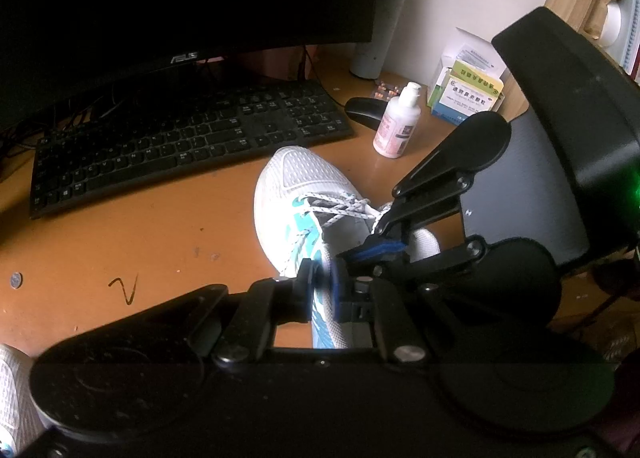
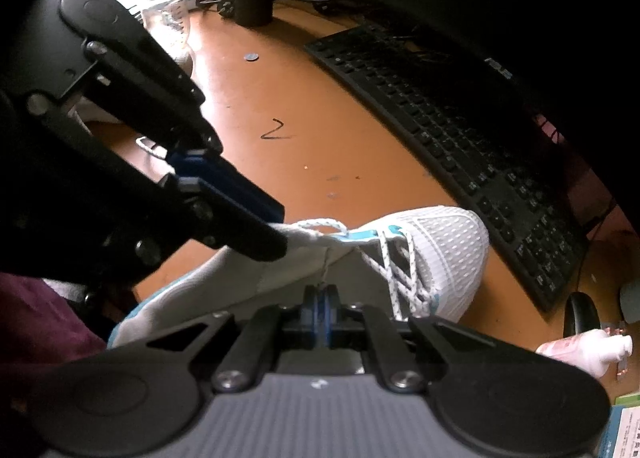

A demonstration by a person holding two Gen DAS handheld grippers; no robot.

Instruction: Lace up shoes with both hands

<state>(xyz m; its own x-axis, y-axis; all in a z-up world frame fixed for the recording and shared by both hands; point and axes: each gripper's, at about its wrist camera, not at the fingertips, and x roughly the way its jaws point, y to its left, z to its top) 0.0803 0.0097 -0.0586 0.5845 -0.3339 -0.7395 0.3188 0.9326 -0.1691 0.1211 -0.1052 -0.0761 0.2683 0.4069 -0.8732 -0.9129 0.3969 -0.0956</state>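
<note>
A white sneaker (image 2: pixel 436 254) lies on the desk (image 2: pixel 320 145) just ahead of both grippers; the left gripper (image 1: pixel 322 282) pinches its tongue, the right gripper (image 2: pixel 320 308) clamps a speckled lace (image 2: pixel 394 278).

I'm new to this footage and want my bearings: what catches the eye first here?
A white mesh shoe with teal trim lies mid-desk, toe toward the black keyboard. Both grippers crowd its lacing: the left gripper pinches the shoe's side, while the right gripper is shut on a speckled lace.
</note>
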